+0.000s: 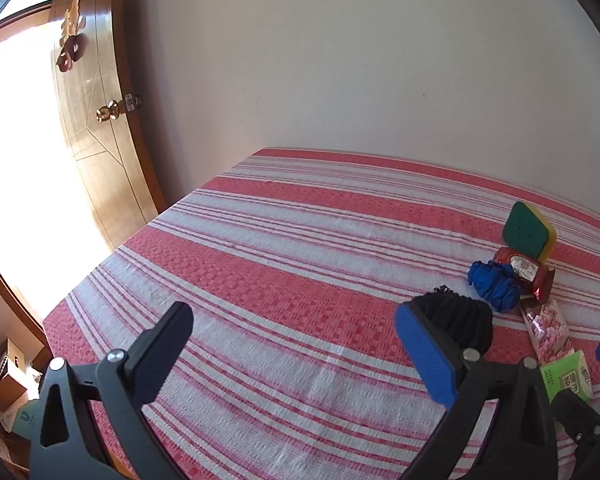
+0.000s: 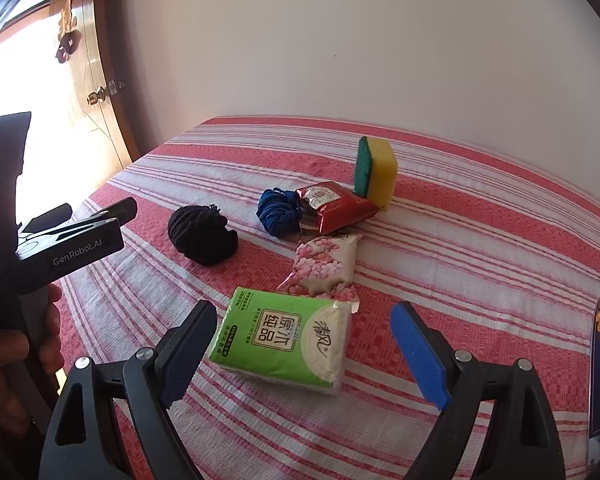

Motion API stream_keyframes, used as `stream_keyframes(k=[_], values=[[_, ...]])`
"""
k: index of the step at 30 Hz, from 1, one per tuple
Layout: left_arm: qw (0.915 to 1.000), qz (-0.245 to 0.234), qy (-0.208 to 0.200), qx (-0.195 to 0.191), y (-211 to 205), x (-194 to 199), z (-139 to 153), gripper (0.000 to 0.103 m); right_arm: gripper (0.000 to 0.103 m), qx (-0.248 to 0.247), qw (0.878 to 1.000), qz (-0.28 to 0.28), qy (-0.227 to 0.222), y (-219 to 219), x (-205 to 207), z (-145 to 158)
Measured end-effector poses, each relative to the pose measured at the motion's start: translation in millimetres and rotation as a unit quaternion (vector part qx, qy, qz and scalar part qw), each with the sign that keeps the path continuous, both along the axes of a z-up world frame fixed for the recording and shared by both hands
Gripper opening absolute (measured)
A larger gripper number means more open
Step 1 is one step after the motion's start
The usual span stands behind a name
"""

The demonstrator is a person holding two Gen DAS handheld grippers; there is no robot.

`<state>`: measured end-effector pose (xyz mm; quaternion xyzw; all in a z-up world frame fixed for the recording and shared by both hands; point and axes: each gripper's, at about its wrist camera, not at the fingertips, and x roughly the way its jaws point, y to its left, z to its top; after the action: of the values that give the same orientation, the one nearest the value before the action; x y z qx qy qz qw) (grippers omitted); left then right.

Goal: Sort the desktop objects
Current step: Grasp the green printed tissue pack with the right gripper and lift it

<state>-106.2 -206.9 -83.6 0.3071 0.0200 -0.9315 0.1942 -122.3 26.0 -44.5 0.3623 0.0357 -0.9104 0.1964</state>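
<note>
I have both claws spread wide and empty over the counter with its red-and-white striped woven cloth (image 2: 460,248). My right claw (image 2: 304,350) points down at the green plastic-wrapped tissue pack (image 2: 286,338), which lies flat between and just ahead of its fingers, not yet touched; I judge this the first pick, since it is the nearest item and its flat sides suit a straight pinch.

My left claw (image 1: 294,354) hangs over bare cloth, with the black ball of yarn (image 1: 458,322) just behind its blue-padded finger, so it looks lined up for that one.

The rest sit clustered in a loose row toward the wall: a pink floral snack packet (image 2: 326,266) touching the tissue pack's far corner, a dark red foil packet (image 2: 334,208) leaning over a bundle of blue cord (image 2: 278,212), and a yellow sponge with a green scouring face (image 2: 376,172) standing on edge behind them. Nothing is sorted yet, as far as I can judge.

The packet's contact with the tissue pack may drag it along when I lift.
</note>
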Motion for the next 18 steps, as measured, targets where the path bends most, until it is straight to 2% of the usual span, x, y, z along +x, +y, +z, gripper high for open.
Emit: stream_keyframes(k=[15,18], values=[[0.9994,0.008,-0.033,-0.003,-8,-4,-15,0.102,0.091,0.047,0.999,0.008,-0.008,-36,-1,-12],[0.9994,0.006,-0.034,-0.001,-8,-4,-15,0.102,0.091,0.062,0.998,0.003,-0.025,-39,-7,-17]])
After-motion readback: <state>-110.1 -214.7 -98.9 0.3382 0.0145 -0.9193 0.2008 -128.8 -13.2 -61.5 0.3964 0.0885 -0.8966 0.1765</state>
